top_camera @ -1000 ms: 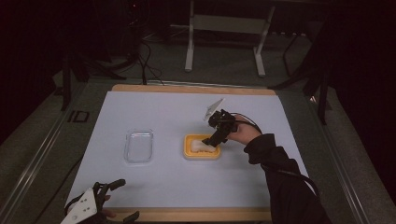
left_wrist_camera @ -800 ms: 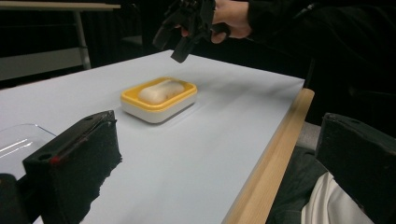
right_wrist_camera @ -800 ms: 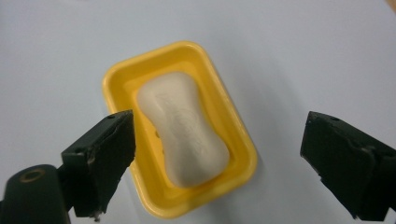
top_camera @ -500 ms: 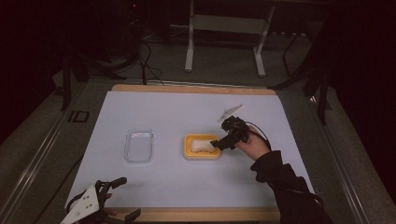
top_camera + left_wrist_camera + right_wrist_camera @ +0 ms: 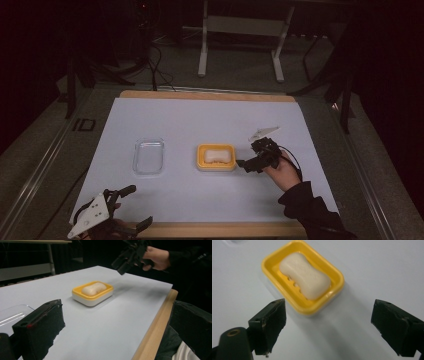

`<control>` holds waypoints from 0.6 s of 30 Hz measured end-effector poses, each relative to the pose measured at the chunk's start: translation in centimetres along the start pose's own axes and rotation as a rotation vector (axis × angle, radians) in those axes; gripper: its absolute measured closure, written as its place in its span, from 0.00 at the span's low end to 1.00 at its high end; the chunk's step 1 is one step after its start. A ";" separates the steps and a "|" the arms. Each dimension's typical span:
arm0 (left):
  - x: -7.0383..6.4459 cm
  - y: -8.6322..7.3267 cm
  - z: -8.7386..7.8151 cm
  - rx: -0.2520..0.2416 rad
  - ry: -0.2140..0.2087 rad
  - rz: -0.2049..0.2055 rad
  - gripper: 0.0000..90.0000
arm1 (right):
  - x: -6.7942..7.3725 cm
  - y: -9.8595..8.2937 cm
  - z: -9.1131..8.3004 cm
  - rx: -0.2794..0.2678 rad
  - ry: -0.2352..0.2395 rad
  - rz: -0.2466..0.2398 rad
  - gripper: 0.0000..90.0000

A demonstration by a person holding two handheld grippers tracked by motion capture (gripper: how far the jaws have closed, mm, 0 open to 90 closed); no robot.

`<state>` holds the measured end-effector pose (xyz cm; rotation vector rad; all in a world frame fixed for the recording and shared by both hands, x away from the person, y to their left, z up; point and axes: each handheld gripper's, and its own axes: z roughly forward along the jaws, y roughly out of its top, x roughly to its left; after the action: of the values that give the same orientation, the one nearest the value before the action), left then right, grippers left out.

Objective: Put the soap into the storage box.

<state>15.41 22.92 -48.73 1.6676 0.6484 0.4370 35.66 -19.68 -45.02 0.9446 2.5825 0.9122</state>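
Your left gripper (image 5: 131, 206): it sits at the near left edge of the table (image 5: 210, 117). Its jaws are wide open and hold nothing.
Clear tray (image 5: 148, 156): it lies left of the dish, well apart.
Soap (image 5: 217, 155): it lies in the yellow dish (image 5: 215, 163) mid-table, long side running left to right.
Your right gripper (image 5: 242, 163): it is just right of the dish, not touching. Its jaws are wide open, empty, pointing left at the soap.

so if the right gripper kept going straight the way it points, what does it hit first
Most likely the near rim of the yellow soap dish, with the soap just beyond. The right gripper is open and aimed at it; depth is unclear.
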 end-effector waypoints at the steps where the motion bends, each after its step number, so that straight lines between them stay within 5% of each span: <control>1: 0.0 0.0 0.0 -0.002 0.003 -0.004 0.00 | 0.2 -0.3 -0.1 0.003 -0.006 0.012 0.14; 7: 0.0 0.0 0.1 0.011 0.017 0.002 0.00 | 1.2 -2.0 -0.9 -0.021 -0.009 0.048 0.14; 18: 0.0 0.0 0.1 0.020 0.023 0.006 0.00 | 1.9 -5.2 -1.6 -0.061 -0.088 0.114 0.15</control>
<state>15.44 22.82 -48.80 1.6859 0.6674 0.4561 30.94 -22.29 -47.11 1.0986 2.4354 0.9500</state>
